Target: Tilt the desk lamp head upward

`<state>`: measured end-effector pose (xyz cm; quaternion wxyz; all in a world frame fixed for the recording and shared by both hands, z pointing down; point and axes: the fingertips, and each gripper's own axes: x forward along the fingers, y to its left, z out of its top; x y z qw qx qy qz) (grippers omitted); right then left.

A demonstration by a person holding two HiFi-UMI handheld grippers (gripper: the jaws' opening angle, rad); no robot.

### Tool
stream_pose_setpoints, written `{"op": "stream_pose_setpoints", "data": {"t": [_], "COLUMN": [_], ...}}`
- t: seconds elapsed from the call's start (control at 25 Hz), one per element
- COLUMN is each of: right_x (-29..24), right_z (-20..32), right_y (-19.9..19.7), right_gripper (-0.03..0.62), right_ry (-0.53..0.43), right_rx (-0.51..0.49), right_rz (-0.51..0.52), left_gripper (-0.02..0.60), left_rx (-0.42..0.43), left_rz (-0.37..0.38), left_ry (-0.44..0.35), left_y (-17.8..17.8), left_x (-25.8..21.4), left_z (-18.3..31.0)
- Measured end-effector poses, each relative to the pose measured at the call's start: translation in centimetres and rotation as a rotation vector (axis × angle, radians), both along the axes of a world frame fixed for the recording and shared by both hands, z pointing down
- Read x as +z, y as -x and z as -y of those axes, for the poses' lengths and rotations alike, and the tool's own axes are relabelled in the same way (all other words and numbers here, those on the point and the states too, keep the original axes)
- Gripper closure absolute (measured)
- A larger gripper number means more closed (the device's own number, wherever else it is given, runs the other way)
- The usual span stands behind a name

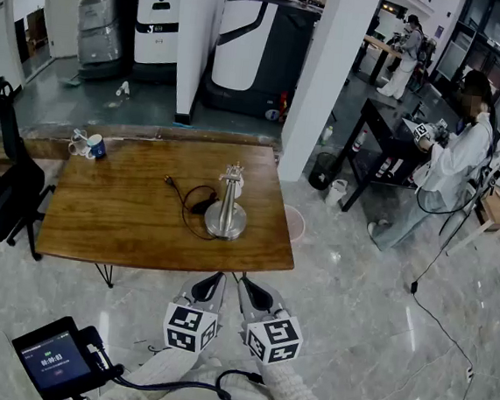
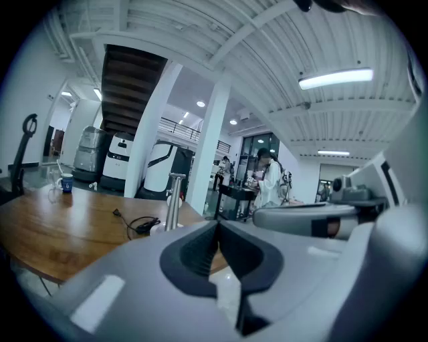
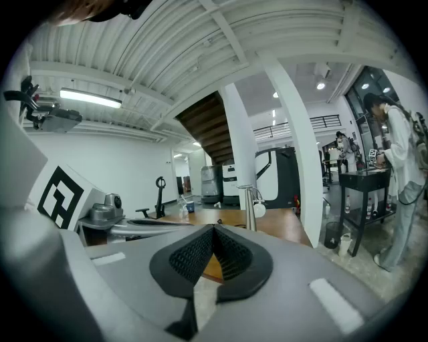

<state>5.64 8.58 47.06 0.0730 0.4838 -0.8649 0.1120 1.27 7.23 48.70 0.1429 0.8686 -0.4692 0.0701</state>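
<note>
Closest in, at the bottom left of the head view: small lit screen point(image 1: 51, 362) on a black mount, beside pale sleeves point(image 1: 297, 393). Just above, left gripper point(image 1: 219, 278) and right gripper point(image 1: 244, 280) side by side, tips close to the near edge of the wooden table point(image 1: 115, 226) and pointing slightly downward. Both pairs of jaws pressed together in their own views, ribbed pads meeting, nothing between them.

Beyond the tips, well apart from both: silver desk lamp point(image 1: 226, 212), standing right of the table's middle on a round base, stem upright, short head across the top. Untouched. Black cord point(image 1: 192, 202) looped on the wood just left of the base. Blue mug point(image 1: 97, 146) at the far left corner. Black office chair point(image 1: 13, 191) off the table's left end. To the right, past a white pillar point(image 1: 319, 78), person in white point(image 1: 456, 162) at a dark desk.
</note>
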Motion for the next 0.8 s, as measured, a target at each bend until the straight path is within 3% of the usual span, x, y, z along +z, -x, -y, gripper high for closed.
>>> {"op": "stream_pose_setpoints", "data": {"t": [0.36, 0.6, 0.8], "right_x": [-1.2, 0.9, 1.2], "right_z": [1.0, 7.9, 12.9], "right_y": [0.3, 0.2, -0.5], "right_gripper": [0.595, 0.595, 0.595], "right_ry": [-0.016, -0.003, 0.022], "right_rx": [-0.038, -0.015, 0.034], "right_rz": [-0.009, 0.006, 0.064], "left_gripper": [0.581, 0.581, 0.581], "left_rx": [-0.014, -0.020, 0.021], "left_rz": [0.026, 0.019, 0.027], "left_ry": [-0.032, -0.014, -0.010], "left_y": [-0.2, 0.6, 1.0], "left_x": [-1.4, 1.0, 1.0], "left_z": [1.3, 8.1, 12.8]}}
